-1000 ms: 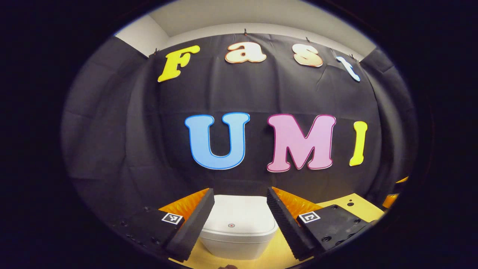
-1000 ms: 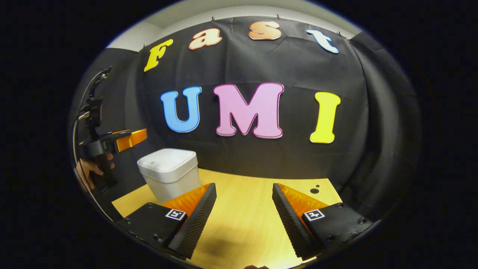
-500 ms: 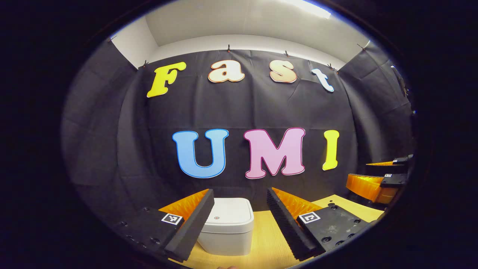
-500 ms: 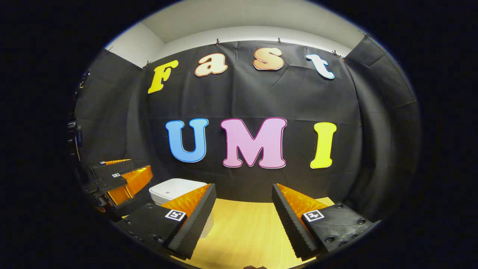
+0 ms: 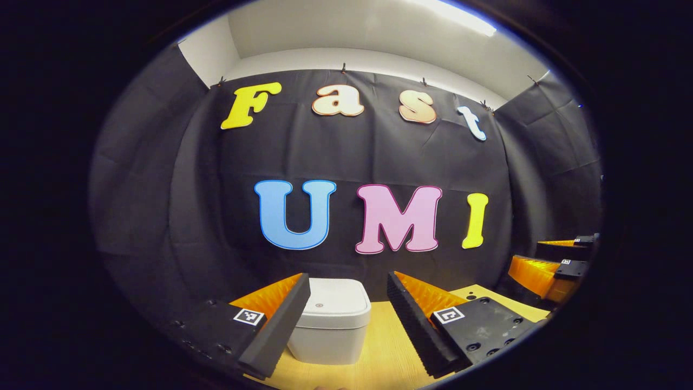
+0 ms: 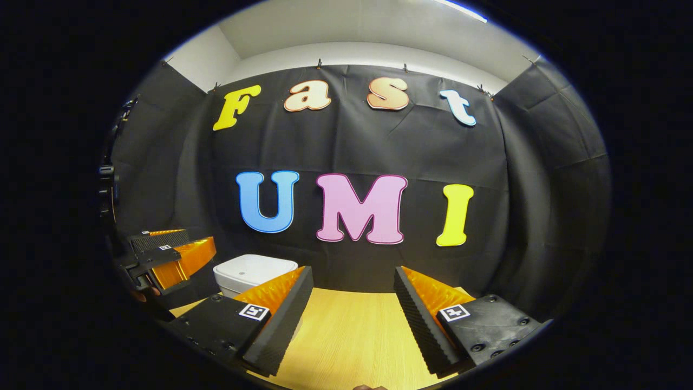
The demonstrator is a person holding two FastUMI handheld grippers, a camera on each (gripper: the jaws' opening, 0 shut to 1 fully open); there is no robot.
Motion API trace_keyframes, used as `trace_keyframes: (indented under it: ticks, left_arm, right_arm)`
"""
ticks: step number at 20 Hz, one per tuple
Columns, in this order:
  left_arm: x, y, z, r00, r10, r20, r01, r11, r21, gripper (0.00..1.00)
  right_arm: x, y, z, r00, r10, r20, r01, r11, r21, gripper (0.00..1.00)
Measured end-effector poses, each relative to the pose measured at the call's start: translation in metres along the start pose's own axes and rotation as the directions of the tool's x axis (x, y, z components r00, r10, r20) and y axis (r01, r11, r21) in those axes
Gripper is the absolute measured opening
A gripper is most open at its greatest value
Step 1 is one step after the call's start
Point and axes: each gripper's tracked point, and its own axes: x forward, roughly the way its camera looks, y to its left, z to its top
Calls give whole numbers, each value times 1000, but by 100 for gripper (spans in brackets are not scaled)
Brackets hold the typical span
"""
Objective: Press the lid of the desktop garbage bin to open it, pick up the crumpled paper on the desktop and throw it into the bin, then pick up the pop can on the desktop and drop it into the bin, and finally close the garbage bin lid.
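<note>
Booth interior: black cloth wall (image 5: pixel 379 157) hung by clips across the far side, folding round at both flanks. Above it a pale wall (image 5: pixel 357 57) and ceiling (image 5: pixel 379 27) with a bright light strip (image 5: pixel 460 13) at upper right.

Surface: light wood desktop (image 6: pixel 352 336), fine grain, warm yellow under the lighting. Two small dark holes (image 5: pixel 470 297) near its far right corner.

Garbage bin (image 5: pixel 331 319): white, squarish with rounded corners, lid down, small round mark on top. Stands on the desktop close to the cloth wall, at the far left in the right gripper view (image 6: pixel 253 272).

Left gripper (image 5: pixel 346 314): fingers spread apart, grasping nothing; bin sits beyond the gap, toward the left finger.

Right gripper (image 6: pixel 352 317): fingers likewise released, bare desktop between them. It also appears at the right edge of the left gripper view (image 5: pixel 557 265).
</note>
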Motion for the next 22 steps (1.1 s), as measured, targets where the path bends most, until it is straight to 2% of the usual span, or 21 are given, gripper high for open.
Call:
trace_keyframes:
  ticks: [4,12,17,22]
  left_arm:
    - [-6,3,0,1000,-7,28,7,1000,1,98]
    - [-4,8,-2,1000,10,9,-10,1000,21,98]
    - [-6,13,-2,999,32,20,-32,999,-9,98]
    - [-6,12,-8,1000,25,4,-25,1000,-14,98]
  right_arm:
    - [-8,7,-2,1000,8,9,-8,1000,-7,97]
    - [-11,7,0,1000,-4,12,4,1000,-29,98]
    - [-16,16,3,999,26,26,-26,1000,-10,98]
    - [-21,13,1,1000,15,18,-15,999,-28,98]
